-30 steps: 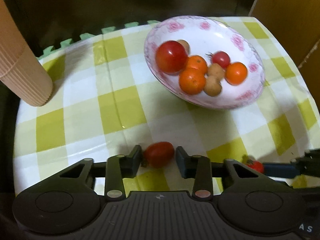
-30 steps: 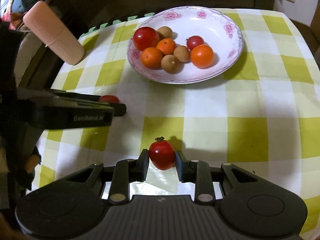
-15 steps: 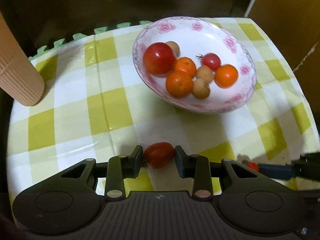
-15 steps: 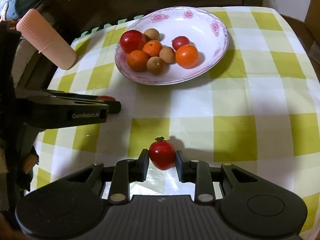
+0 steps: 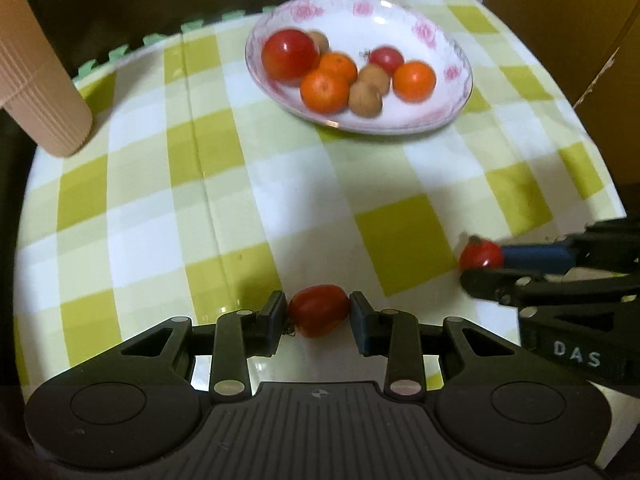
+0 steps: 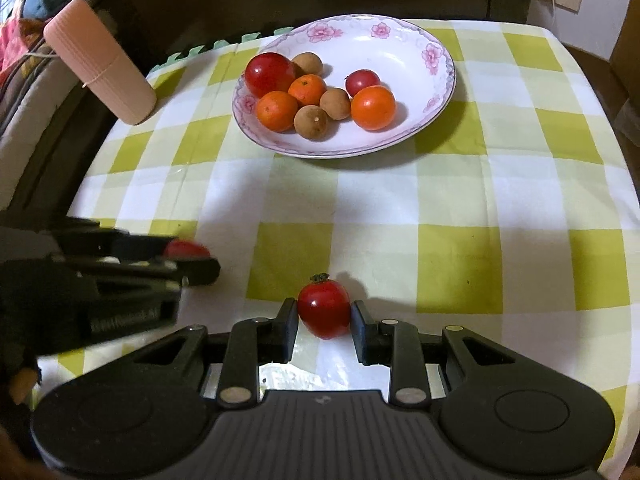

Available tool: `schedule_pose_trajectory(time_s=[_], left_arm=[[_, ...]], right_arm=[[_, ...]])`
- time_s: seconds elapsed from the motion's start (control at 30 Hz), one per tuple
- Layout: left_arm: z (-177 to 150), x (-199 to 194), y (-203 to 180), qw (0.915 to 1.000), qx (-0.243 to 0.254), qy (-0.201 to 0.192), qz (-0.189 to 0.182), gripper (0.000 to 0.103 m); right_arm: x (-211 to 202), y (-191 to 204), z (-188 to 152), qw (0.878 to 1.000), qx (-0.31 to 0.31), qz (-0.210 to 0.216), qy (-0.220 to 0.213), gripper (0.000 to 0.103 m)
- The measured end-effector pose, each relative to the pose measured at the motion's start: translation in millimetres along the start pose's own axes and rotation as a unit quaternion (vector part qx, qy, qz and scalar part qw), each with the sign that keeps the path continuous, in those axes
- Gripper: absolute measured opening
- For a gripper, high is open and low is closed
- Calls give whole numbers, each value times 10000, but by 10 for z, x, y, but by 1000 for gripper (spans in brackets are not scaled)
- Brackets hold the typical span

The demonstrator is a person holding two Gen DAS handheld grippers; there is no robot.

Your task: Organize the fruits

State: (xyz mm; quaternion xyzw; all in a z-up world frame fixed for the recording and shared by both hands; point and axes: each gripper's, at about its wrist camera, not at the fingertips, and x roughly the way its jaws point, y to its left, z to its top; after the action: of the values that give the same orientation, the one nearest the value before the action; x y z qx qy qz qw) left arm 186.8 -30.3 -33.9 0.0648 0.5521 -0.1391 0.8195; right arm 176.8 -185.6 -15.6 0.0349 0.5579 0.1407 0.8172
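Red plum tomato [image 5: 319, 315]: clamped lengthwise between the left gripper [image 5: 319, 317] pads, held clear above the checked cloth [image 5: 248, 200] for carrying. Round stemmed tomato [image 6: 324, 309]: gripped by the right gripper [image 6: 324, 318], stem upward, likewise raised. Flowered plate [image 6: 412, 40]: set at the far side, already stocked with oranges, longans and tomatoes; judged the destination for both.

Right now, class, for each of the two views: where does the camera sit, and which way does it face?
Left wrist: rides on the left gripper, angled down at the checked tablecloth; its own fingers clamp an oval tomato.
Right wrist: rides on the right gripper, facing likewise; its fingers clamp a round stemmed tomato.
Shared: the flowered plate of fruit, the pink ribbed cylinder, and each other's gripper.
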Motion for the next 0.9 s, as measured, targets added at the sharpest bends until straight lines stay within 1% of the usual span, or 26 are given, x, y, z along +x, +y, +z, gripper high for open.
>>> schedule_pose_trajectory(time_s=[0.07,0.17,0.23,0.3,0.37,0.47,0.53,0.73,0.83,0.9], left_arm=[[-5,-5,-17,10000,39,-17,32,44],[8,13,-19,10000,45,-28,30,47],[22,23,-8,10000,34,-36,38,52],[29,28,4,10000,27,-33,69,63],[29,27,9,10000,10,-6,27,67],[17,30,-9,10000,66,-3,33,69],[4,18,-14,9999,119,-9,42,70],[-55,-113,-26,9995,266,-108,-150,71],[-105,-146,-52,9986,425,-75,-308,73],[-134,-149,-77,9978,573,-56,-342,75]], right_arm=[[-11,14,-19,10000,-76,-64,-11,27],[-21,42,-44,9995,-267,-190,-24,27],[-16,35,-44,9994,-292,-181,-24,27],[-9,28,-49,9995,-248,-179,-9,27],[21,11,-37,9996,-212,-189,19,27],[74,-24,-13,9996,-138,-202,115,28],[66,-27,-4,9997,-124,-183,98,28],[67,-47,17,9998,-63,-132,124,30],[62,-40,15,9998,-101,-156,95,30],[65,-25,9,9997,-152,-188,85,30]])
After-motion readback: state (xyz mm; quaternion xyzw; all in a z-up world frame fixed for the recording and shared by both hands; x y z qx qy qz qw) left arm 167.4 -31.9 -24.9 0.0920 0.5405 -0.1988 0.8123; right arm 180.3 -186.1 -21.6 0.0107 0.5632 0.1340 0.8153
